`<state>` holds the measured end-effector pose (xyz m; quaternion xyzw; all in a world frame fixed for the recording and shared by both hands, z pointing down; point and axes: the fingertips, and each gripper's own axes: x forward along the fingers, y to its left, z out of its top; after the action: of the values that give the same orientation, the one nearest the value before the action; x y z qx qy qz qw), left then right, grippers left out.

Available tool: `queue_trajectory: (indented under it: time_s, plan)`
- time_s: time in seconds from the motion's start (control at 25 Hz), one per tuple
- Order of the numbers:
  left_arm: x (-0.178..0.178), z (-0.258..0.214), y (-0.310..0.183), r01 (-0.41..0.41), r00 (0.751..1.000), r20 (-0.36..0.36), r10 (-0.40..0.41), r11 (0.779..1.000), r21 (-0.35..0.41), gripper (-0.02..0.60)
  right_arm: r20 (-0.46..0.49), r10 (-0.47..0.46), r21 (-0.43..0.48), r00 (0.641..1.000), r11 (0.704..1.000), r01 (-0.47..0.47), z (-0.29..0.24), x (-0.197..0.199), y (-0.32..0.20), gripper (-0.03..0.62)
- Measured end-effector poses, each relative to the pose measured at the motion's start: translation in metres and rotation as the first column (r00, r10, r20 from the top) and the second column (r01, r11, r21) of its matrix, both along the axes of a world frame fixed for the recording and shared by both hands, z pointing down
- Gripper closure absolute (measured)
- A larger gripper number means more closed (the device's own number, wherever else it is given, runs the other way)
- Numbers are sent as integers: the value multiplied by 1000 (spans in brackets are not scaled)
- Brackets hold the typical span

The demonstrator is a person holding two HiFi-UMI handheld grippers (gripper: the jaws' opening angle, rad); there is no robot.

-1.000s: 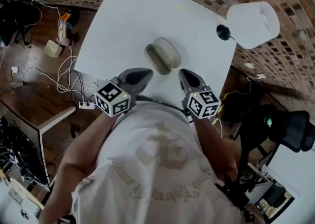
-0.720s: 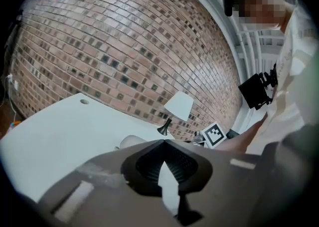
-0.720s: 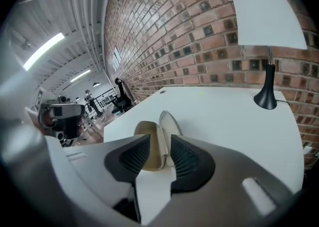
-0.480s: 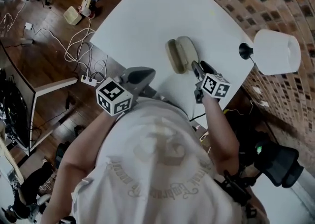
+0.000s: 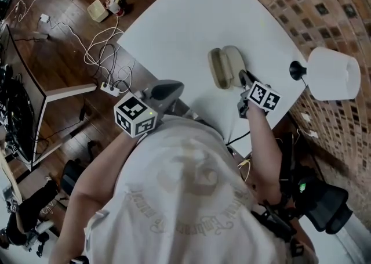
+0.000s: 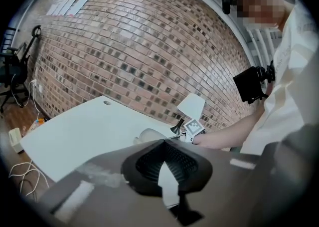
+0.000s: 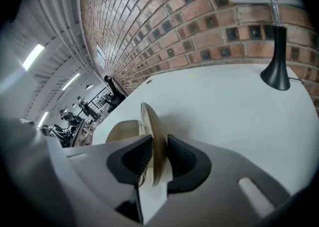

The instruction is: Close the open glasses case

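The beige glasses case (image 5: 227,67) lies open on the white table (image 5: 174,31), its lid (image 7: 151,123) standing up beside the base (image 7: 122,131). My right gripper (image 5: 243,78) is at the near right end of the case. In the right gripper view its jaws are closing, and the upright lid sits between the pads of the right gripper (image 7: 158,147), touched on both sides. My left gripper (image 5: 166,89) hovers at the table's near edge, left of the case, shut and empty. From the left gripper (image 6: 164,143) the case (image 6: 148,134) shows just beyond the tips.
A white-shaded lamp (image 5: 332,73) on a black stem stands at the table's right corner, close behind the right hand. A brick wall runs along the far side. Cables and a power strip (image 5: 112,88) lie on the floor at the left; a black chair (image 5: 324,205) is at the right.
My right gripper has reached forward and down from the table's near edge to the case's right end, onto the lid. The left gripper has stayed near the table edge.
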<state>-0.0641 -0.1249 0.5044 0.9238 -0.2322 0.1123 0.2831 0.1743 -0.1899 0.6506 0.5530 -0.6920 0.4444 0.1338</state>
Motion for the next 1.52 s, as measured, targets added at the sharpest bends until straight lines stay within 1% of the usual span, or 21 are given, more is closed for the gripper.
queue_trajectory:
  time_s: [0.08,0.16,0.2,0.28,0.36,0.44,0.52,0.6,0.64,0.68,0.76,0.88,0.96,1.08,1.2,1.4,1.44,1.52]
  plan:
    - [2,0,-1,-5,1000,-1,5,1000,1,577,-72,15,24,997,1000,-14,-8,16,-2,499]
    - [4,0,-2,-12,1000,-5,12,1000,1,577,-201,2,56,980,998,10,-18,30,-4,497]
    - [6,-1,-2,-19,1000,-7,19,1000,2,577,-272,-18,71,962,997,39,-23,33,-4,493]
    - [11,-1,-2,-34,999,-11,34,999,2,577,-398,-69,91,915,989,114,-31,33,-4,485]
    - [16,-1,-2,-49,999,-13,49,999,2,577,-491,-114,93,863,979,183,-35,25,-2,482]
    - [19,0,-2,-59,998,-14,59,998,2,577,-559,-148,91,816,967,238,-37,13,-1,471]
    - [21,1,-3,-63,998,-16,63,998,1,577,-604,-180,89,777,953,290,-40,-1,2,455]
    - [22,2,-5,-65,998,-17,65,998,-2,577,-627,-219,84,747,935,345,-41,-18,6,428]
    - [23,2,-5,-65,998,-17,65,998,-3,577,-631,-240,82,738,925,372,-40,-27,8,418]
    - [23,3,-6,-67,998,-18,67,998,-3,577,-627,-261,82,734,915,396,-39,-35,11,413]
    - [23,2,-7,-69,997,-19,69,998,-1,577,-607,-294,83,738,900,427,-35,-50,15,411]
    - [20,2,-9,-66,998,-19,66,998,-1,577,-578,-321,73,751,896,439,-27,-63,18,413]
    - [19,2,-11,-61,998,-17,61,998,-4,577,-570,-321,61,756,901,429,-22,-65,16,446]
    - [17,3,-14,-59,998,-14,59,998,-6,577,-561,-294,47,774,922,384,-17,-61,12,517]
    - [13,3,-15,-57,998,-17,57,998,-5,577,-583,-272,41,765,931,363,-16,-57,10,576]
    - [5,1,-20,-78,997,-27,78,997,3,577,-600,-266,26,754,936,351,-15,-59,9,577]
    - [3,0,-21,-83,996,-29,83,997,5,577,-595,-270,22,757,936,352,-15,-59,9,577]
    - [0,-1,-21,-92,995,-33,92,996,8,577,-561,-276,16,780,939,344,-13,-61,10,577]
